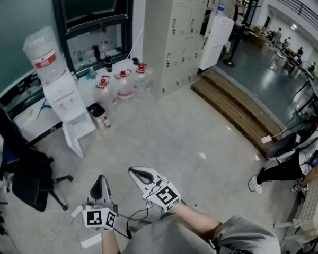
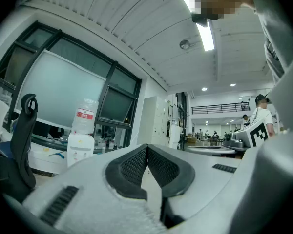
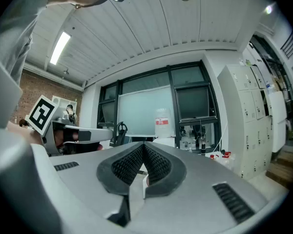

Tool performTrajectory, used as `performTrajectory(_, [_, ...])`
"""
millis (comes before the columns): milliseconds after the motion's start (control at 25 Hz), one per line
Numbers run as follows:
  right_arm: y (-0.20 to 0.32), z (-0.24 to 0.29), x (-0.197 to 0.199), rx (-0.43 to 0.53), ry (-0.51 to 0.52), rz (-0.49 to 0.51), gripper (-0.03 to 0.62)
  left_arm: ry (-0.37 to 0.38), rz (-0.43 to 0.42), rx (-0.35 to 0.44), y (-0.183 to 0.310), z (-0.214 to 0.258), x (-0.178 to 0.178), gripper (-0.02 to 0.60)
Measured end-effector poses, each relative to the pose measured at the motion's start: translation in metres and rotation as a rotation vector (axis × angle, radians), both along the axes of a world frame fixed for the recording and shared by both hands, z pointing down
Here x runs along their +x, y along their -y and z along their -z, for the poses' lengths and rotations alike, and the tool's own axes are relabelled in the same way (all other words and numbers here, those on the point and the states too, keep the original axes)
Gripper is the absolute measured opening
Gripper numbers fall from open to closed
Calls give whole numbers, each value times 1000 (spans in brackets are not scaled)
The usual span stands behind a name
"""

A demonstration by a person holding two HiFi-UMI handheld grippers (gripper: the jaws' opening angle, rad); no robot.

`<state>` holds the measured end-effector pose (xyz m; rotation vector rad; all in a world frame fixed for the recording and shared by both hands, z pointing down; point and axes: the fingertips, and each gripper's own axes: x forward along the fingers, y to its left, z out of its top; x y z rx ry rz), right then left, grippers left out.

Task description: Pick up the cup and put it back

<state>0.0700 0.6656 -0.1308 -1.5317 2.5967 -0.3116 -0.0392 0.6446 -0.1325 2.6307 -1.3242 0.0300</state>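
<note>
The left gripper (image 1: pixel 99 180) is closed, its ribbed pads (image 2: pixel 134 165) meeting at the tips with nothing between them. The right gripper (image 1: pixel 136 171), just beside it, is likewise shut and empty. Both are held about level above the floor (image 1: pixel 175 136). A water dispenser (image 1: pixel 63 97) stands well ahead of them, to the left. The cup cannot be made out in any view.

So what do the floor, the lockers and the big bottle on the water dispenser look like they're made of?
Floor: probably polished concrete or terrazzo; it is pale grey and speckled with a faint sheen.
Lockers: likely painted sheet metal, going by the flat beige doors set in a grid.
Bottle: clear plastic; it is see-through and ribbed, with a red label.
</note>
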Motion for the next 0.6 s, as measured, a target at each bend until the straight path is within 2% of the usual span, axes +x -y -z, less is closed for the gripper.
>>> performTrajectory(120, [36,13,60,64,-118,-66,10,-70,-113,49,45,4,76,9])
performTrajectory(200, [51,11,78,95,-184,-67,10,-78,-150,68,59,5,100,9])
performTrajectory(400, [51,-5,78,92,-161,-28,10,-36,-140,68,45,-3,105,9])
performTrajectory(600, [45,-10,95,84,-138,-8,11,-10,-105,45,37,-10,115,9])
